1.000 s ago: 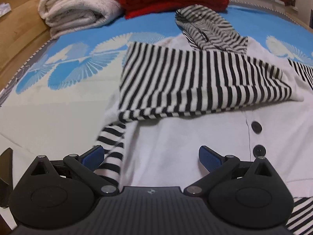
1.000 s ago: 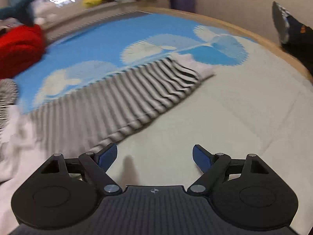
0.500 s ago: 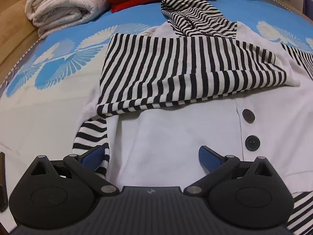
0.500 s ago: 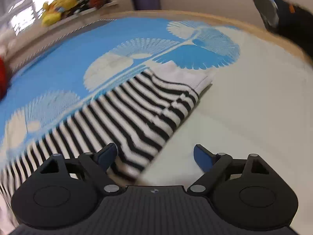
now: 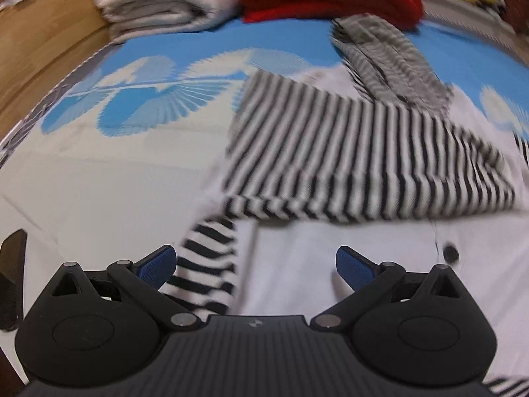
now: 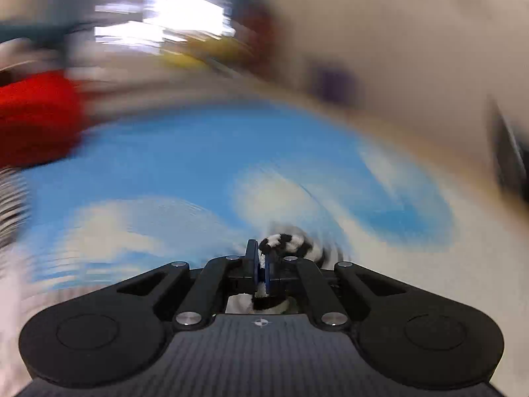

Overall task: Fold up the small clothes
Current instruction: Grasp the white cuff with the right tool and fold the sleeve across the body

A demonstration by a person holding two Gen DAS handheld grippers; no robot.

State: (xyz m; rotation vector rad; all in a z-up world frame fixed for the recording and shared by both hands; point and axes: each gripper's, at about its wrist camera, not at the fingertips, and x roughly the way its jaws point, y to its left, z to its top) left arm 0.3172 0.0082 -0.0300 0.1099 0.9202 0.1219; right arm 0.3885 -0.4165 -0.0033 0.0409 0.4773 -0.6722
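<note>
The right tool (image 6: 262, 266) has just snapped closed, its blue pads pinching a bunched bit of black-and-white striped cloth (image 6: 287, 244). Beyond lies a blue sheet with pale fan patterns (image 6: 211, 158). A red pile (image 6: 36, 115) sits at the left edge. Everything farther back is smeared by blur.

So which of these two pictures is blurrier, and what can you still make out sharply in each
Right wrist view: far blurrier, the background smeared into streaks; only the right claw stays crisp, shut on a bit of striped sleeve, its jaws having just closed. Left wrist view: milder blur softens the striped garment and folded towels; the open left claw is sharp, edges bowed by the fisheye.
</note>
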